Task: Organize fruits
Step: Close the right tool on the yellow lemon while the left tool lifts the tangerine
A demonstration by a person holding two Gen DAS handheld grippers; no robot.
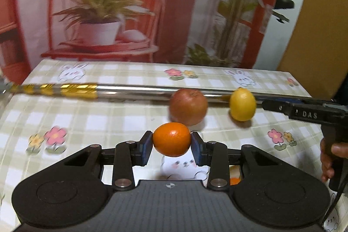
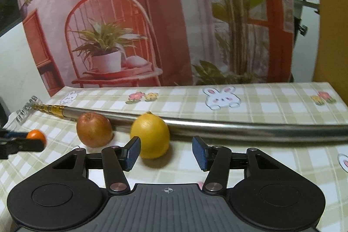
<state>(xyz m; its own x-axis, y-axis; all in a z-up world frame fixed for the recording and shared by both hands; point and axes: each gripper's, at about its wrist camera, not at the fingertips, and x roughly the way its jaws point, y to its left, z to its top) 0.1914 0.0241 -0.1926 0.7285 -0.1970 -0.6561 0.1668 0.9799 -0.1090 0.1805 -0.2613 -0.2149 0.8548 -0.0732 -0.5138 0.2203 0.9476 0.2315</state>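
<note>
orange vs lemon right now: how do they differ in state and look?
The orange is clamped in the left tool and looks lifted off the tablecloth; the lemon rests on the cloth, ungripped. The right tool is open, the lemon just ahead of its left pad. The orange is deep orange and rounder; the lemon is yellow with a nub on top. Both are citrus of similar size.

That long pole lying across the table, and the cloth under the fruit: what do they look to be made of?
The pole looks like polished metal: silvery, mirror-like streaks, with a gold telescoping end. The tablecloth is probably wipeable vinyl, slightly glossy with printed checks and bunnies, though it could be fabric.
</note>
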